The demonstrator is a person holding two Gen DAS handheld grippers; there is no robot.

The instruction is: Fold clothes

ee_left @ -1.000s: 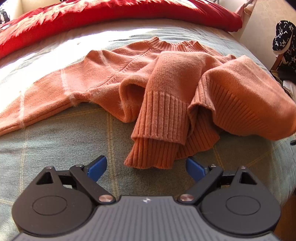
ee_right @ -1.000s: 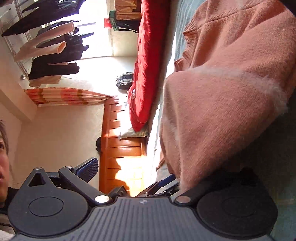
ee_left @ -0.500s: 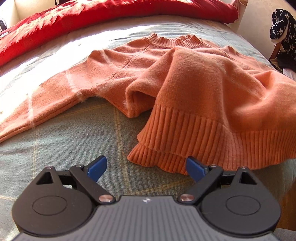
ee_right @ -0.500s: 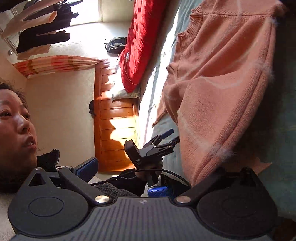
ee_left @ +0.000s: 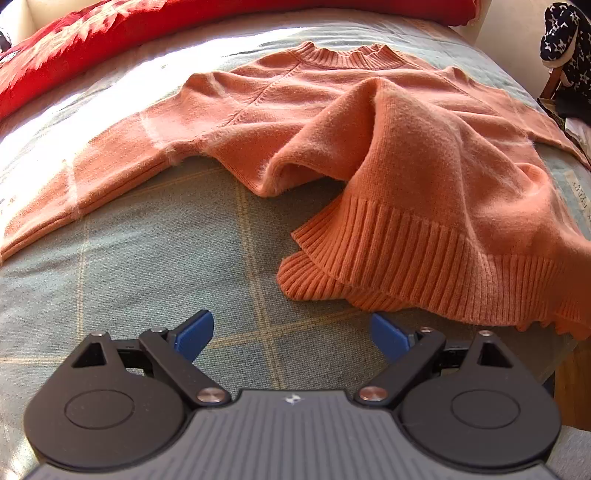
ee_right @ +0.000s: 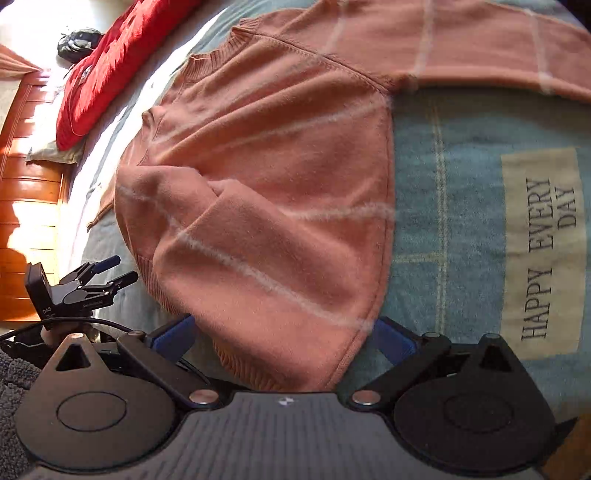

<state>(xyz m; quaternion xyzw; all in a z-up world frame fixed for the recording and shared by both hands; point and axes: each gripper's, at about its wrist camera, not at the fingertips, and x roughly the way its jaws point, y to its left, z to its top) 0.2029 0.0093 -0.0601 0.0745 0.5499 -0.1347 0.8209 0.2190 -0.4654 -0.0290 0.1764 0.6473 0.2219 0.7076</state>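
Sweater (ee_left: pixel 369 147) lies rumpled on the bed (ee_left: pixel 147 258), hem bunched. The left gripper (ee_left: pixel 291 332) hangs wide and empty. The right gripper (ee_right: pixel 284 332) is wide around the hem corner, so closing could catch only one layer.

One orange knit sweater (ee_left: pixel 388 155), centre of the left wrist view, with one ribbed collar (ee_left: pixel 351 55) at top centre and one ribbed hem (ee_left: pixel 424 258) at lower right. Two grippers: the left gripper (ee_left: pixel 291 334) at bottom centre, the right gripper (ee_right: pixel 284 334) at bottom centre of its own view. One red quilt (ee_left: pixel 110 33), upper left. One plaid blanket (ee_left: pixel 147 266), bearing one printed label (ee_right: pixel 543 254), right of the right wrist view.
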